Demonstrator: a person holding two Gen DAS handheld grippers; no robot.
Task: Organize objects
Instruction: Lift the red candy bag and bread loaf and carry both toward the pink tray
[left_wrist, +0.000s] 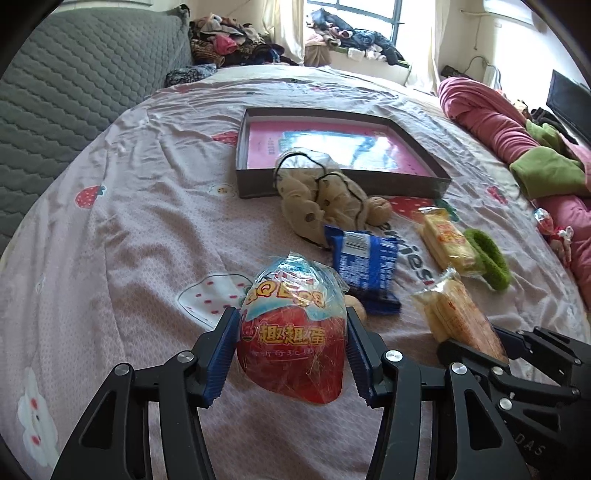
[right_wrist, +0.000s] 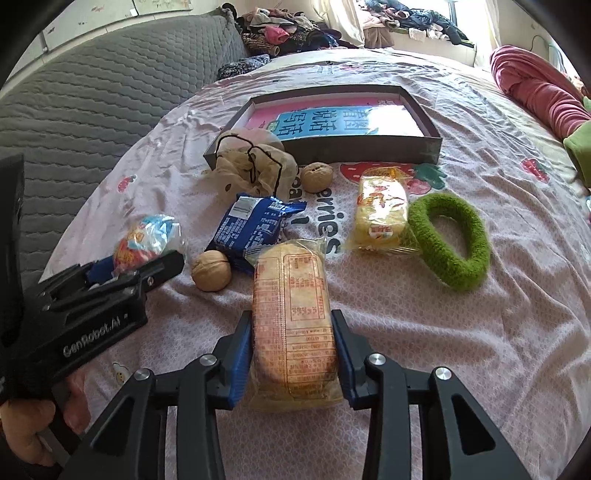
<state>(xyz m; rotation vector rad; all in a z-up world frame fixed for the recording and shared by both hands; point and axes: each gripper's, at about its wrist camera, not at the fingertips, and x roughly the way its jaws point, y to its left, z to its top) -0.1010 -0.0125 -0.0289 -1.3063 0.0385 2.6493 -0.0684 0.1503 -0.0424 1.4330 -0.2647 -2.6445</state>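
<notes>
My left gripper (left_wrist: 291, 354) is shut on a wrapped red and blue toy egg (left_wrist: 295, 328); it also shows in the right wrist view (right_wrist: 147, 240). My right gripper (right_wrist: 293, 354) is shut on a long packet of rice crackers (right_wrist: 293, 310), which also shows in the left wrist view (left_wrist: 458, 314). A shallow grey box (right_wrist: 369, 149) with a pink and blue book inside lies farther back on the bed. Between lie a blue snack packet (right_wrist: 255, 229), a yellow snack packet (right_wrist: 382, 214), a green hair band (right_wrist: 450, 240), two walnuts (right_wrist: 211, 271) (right_wrist: 317, 177) and a beige drawstring pouch (right_wrist: 255, 166).
Everything lies on a pink strawberry-print bed sheet (right_wrist: 443, 332). A grey quilted headboard (right_wrist: 92, 103) runs along the left. A red and green blanket (left_wrist: 517, 140) lies at the right. Piled clothes (left_wrist: 236, 44) sit at the back by the window.
</notes>
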